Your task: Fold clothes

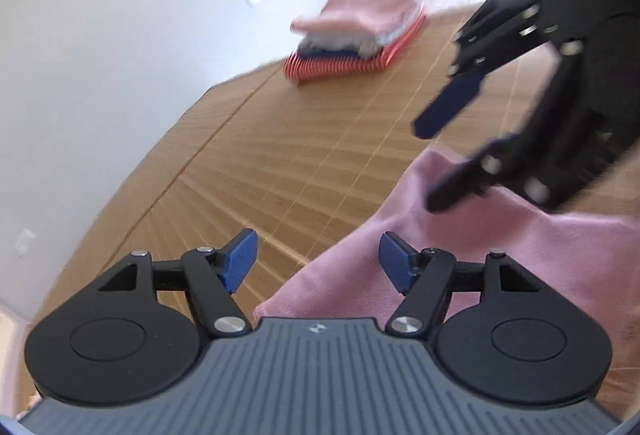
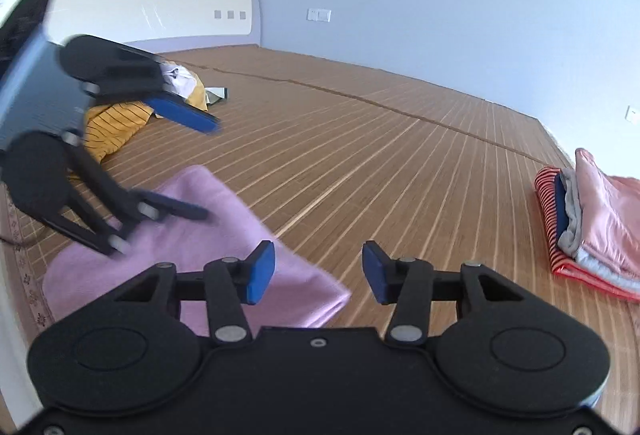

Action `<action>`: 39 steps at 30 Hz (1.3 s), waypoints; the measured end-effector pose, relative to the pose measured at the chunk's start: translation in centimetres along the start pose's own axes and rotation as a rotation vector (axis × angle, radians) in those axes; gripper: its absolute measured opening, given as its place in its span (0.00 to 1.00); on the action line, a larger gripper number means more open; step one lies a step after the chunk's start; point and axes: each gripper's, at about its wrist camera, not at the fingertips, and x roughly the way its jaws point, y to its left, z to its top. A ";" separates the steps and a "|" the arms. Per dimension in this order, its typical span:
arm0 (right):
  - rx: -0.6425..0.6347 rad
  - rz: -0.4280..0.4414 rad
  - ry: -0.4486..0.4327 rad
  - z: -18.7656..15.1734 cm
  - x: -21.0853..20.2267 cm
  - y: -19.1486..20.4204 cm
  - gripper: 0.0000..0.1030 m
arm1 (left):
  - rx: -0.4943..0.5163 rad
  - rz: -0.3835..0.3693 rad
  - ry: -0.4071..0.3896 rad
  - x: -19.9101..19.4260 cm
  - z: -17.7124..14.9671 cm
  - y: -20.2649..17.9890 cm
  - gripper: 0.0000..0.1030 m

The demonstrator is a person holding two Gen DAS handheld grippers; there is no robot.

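A folded lilac garment (image 1: 520, 235) (image 2: 224, 219) lies flat on the bamboo mat (image 1: 280, 139) (image 2: 400, 163). My left gripper (image 1: 318, 259) (image 2: 204, 167) hovers over the garment's edge, open, with nothing between its blue pads. My right gripper (image 2: 319, 271) (image 1: 436, 155) hangs above the same garment, also open and empty. The two grippers face each other across the cloth, and neither touches it.
A stack of folded clothes (image 1: 352, 39) (image 2: 592, 223), pink on top and red-striped at the bottom, sits farther along the mat. A loose pile with a yellow striped garment (image 2: 116, 127) lies behind the left gripper. Pale walls and a white headboard (image 2: 160, 7) border the mat.
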 end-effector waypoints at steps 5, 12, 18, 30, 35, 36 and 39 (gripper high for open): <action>-0.063 0.013 0.052 -2.2 2.1 1.0 0.50 | -0.091 0.046 0.030 1.2 -2.5 0.8 0.76; 0.045 0.049 0.135 -2.6 3.4 -1.2 0.51 | -0.223 0.125 0.077 -2.1 -6.7 3.4 0.77; 0.015 0.013 -0.093 -1.2 0.3 0.0 0.54 | -0.236 0.118 -0.030 -4.0 -4.5 2.6 0.78; 0.097 0.055 0.016 -3.2 4.2 -1.5 0.29 | -0.257 0.140 0.049 -1.3 -6.1 1.9 0.81; 0.123 0.022 0.029 -3.2 3.0 -2.6 0.36 | -0.365 0.160 0.075 -4.5 -8.6 3.6 0.80; 0.114 -0.006 0.016 -3.2 2.4 -2.5 0.36 | -0.375 0.164 0.064 -5.5 -8.6 3.5 0.80; 0.083 -0.010 -0.020 -2.7 0.4 -1.2 0.53 | -0.380 0.160 0.024 -8.5 -8.5 2.5 0.80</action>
